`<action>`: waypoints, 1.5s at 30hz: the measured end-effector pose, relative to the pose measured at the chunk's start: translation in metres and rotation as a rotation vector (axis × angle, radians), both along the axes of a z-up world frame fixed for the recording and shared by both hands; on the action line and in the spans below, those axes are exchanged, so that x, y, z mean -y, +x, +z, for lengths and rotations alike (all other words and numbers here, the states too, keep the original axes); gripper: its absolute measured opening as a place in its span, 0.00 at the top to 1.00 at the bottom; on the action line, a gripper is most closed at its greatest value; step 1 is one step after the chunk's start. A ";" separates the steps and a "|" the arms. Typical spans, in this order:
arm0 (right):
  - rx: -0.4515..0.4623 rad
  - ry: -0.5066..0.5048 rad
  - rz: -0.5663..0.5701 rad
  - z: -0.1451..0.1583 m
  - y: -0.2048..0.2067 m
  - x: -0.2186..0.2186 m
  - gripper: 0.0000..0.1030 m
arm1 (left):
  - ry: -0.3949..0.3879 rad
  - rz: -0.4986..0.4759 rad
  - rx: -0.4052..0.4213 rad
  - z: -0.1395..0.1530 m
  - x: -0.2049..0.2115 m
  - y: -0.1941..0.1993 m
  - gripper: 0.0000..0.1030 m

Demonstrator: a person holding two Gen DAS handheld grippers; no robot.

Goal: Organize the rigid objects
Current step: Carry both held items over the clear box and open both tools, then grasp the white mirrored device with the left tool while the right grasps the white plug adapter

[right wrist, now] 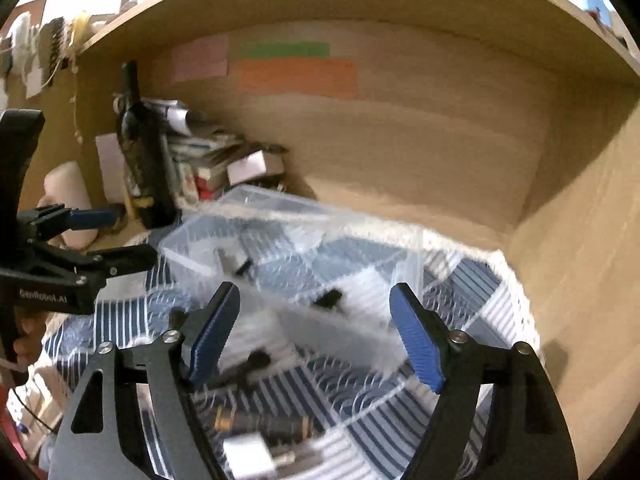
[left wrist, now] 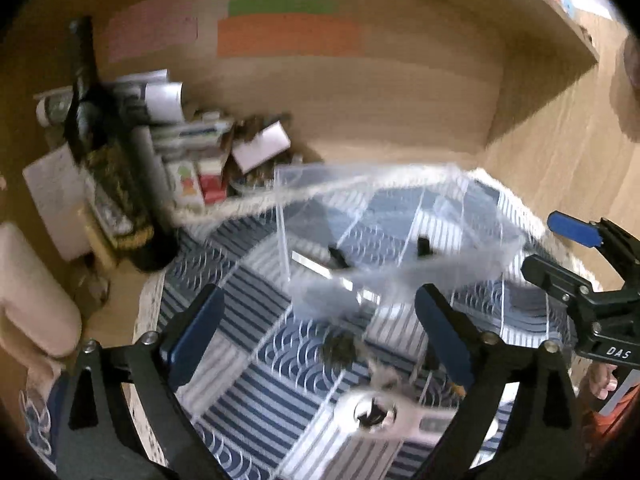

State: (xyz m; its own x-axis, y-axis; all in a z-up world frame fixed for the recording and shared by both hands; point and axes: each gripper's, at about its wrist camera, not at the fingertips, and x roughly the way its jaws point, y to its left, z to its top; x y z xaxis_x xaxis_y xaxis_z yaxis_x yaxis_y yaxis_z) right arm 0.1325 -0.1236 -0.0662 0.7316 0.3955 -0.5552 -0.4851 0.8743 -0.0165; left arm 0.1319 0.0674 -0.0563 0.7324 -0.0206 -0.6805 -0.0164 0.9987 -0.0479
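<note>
Wooden desk [right wrist: 440, 184] with a back panel carrying pink, green and orange sticky notes [right wrist: 298, 78]. A blue-and-white patterned cloth [left wrist: 248, 376] covers the desk's near part. On the cloth, toward its far edge, sits a clear plastic compartment box [right wrist: 296, 248]; small dark parts lie in its cells, too blurred to name. At the desk's far left corner stands a dark bottle [left wrist: 108, 168], with a pile of small cartons [left wrist: 200, 152] beside it. Your left gripper [left wrist: 320, 336] hovers over the cloth, jaws wide apart, holding nothing. Your right gripper [right wrist: 316, 336] hovers just before the box, jaws likewise apart and empty. Near the cloth's front edge lie a silver metal piece [left wrist: 376, 416] and a dark cylindrical part with brass ends [right wrist: 264, 424].
</note>
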 end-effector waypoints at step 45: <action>-0.159 0.087 0.000 -0.055 -0.037 0.016 0.55 | -0.021 -0.029 0.000 -0.038 0.022 -0.051 0.39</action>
